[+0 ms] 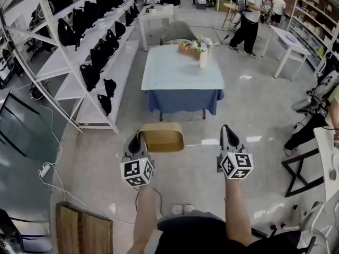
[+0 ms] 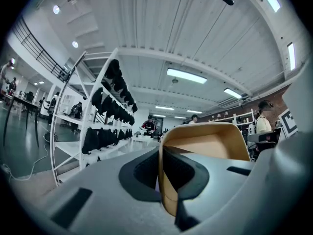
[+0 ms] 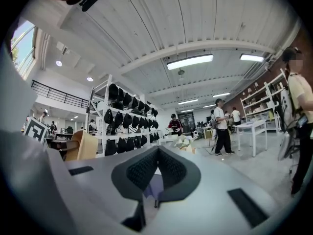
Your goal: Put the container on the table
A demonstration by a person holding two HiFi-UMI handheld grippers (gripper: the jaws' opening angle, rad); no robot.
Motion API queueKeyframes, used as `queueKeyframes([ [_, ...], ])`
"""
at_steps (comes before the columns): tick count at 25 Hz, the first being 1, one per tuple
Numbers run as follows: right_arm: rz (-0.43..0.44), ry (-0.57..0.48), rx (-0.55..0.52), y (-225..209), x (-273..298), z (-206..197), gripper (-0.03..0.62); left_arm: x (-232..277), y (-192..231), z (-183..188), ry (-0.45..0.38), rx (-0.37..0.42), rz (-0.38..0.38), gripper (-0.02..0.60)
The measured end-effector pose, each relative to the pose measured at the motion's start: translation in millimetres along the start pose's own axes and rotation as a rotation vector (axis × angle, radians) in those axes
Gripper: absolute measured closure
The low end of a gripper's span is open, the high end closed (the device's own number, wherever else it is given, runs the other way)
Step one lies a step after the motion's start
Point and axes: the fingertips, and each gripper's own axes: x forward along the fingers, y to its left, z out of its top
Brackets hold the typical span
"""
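The left gripper [image 1: 136, 141] and the right gripper [image 1: 229, 135] share a pale grey body, with black, finely ribbed pads [image 3: 141, 172] lining the jaws. Each carries a white marker cube [image 1: 235, 164] printed with black squares. The person wears a dark top [image 1: 212, 238] whose sleeves leave the forearms uncovered.

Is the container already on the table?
No, the left hand-held gripper holds the container above the floor, short of the table.
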Motion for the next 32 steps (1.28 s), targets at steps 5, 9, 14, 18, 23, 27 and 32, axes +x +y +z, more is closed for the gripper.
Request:
queueKeyframes([
  [5,-0.001,0.007,0.011,3.4,11.9,-6.7,0.595,7.6,12.6,-4.4,0.004,-0.007,0.005,0.572],
  [9,0.002,0.006,0.020,9.9,20.5,-7.2,0.595,12.1,21.9,-1.5,-0.002,-0.007,0.002,0.572],
  [14,-0.005,-0.001,0.031,19.6,23.0,-11.8,0.595,12.7,30.9,0.9,-0.013,0.004,-0.009,0.572],
  [18,-0.015,-0.002,0.040,22.7,21.4,-18.2,0.595,13.0,33.4,-2.3,-0.011,0.011,-0.018,0.572],
  [23,-0.024,0.006,0.045,18.8,24.6,-20.9,0.595,18.6,32.6,-2.6,-0.010,0.011,-0.024,0.572],
  [27,-0.029,0.002,0.042,13.2,36.7,-20.2,0.595,34.0,32.5,-6.3,-0.003,0.012,-0.032,0.572],
  [32,-0.027,-0.005,0.048,-2.4,61.4,-22.9,0.595,65.7,31.4,-11.6,0.005,0.023,-0.039,0.572],
])
